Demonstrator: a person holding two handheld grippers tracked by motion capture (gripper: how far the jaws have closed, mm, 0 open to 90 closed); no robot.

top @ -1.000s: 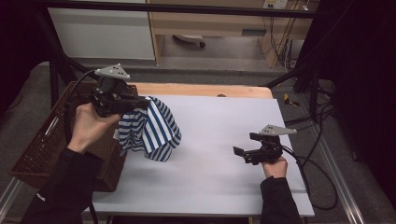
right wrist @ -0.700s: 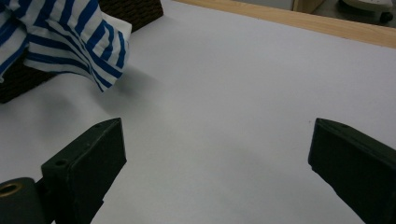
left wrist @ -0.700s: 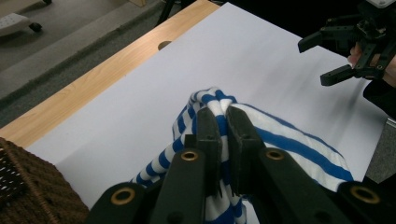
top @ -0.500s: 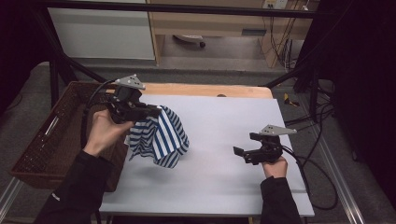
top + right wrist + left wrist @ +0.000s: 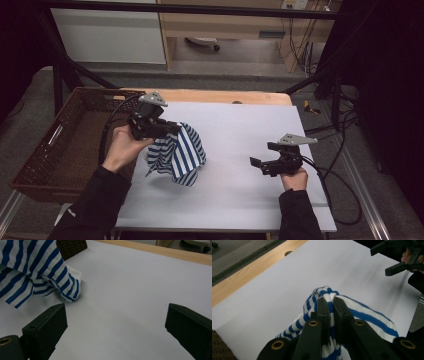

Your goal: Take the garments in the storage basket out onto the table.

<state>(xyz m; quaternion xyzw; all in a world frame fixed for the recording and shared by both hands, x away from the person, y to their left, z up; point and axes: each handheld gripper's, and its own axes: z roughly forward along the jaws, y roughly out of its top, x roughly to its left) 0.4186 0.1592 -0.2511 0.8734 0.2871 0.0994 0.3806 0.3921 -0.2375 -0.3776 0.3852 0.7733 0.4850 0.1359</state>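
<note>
Since the earlier frames the left gripper (image 5: 170, 131) has carried the striped cloth (image 5: 176, 156) away from the wicker basket (image 5: 47, 150) and lower, out over the white tabletop (image 5: 240, 190); the right gripper (image 5: 261, 165) has kept its place near the right edge.

The left gripper's fingers (image 5: 323, 312) are pressed together on a bunched fold at the top of the cloth, white and blue stripes squeezed between them. From that pinch the cloth hangs down, so its long axis runs roughly top to bottom, the gathered end up at the fingers and the loose end down. In the high view it drapes a little toward the person. In the right gripper view a lower corner (image 5: 71, 293) appears to rest on the white surface, just in front of the basket's corner (image 5: 72, 247).

The right gripper's fingers (image 5: 47, 326) stand wide apart with nothing between them, pointing across the tabletop toward the cloth and well apart from it.

Hard to read: the cloth's full outline, since it is crumpled and folded over itself, and what kind of garment or towel it is cannot be told. In the left gripper view its lower part is hidden behind the gripper's body, and in the right gripper view its top is cut off by the frame edge. The basket's near wall is partly covered by the person's left sleeve (image 5: 95, 205).
</note>
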